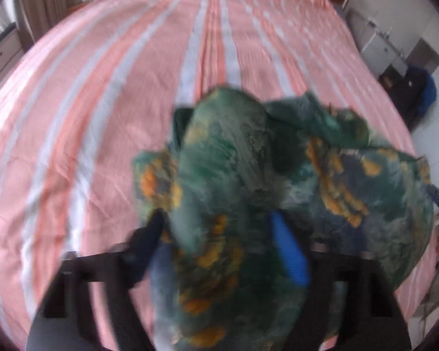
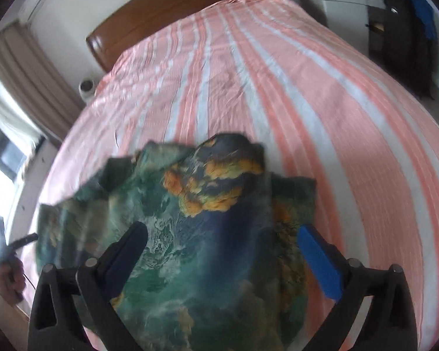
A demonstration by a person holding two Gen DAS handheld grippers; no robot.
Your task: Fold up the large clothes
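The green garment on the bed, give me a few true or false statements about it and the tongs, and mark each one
1. The garment is green with orange patches. True.
2. It lies folded into a neat flat rectangle. False: it is bunched and rumpled, not yet folded.
3. The sheet under it is pink with white stripes. True.
4. The right tongs are pinched shut on nothing. False: their fingers stand wide apart with cloth between them.
5. Fabric bunches up between the fingers of the left tongs. True, though blur hides whether they are clamped on it.
6. The garment covers the whole bed. False: most of the sheet beyond it is bare.
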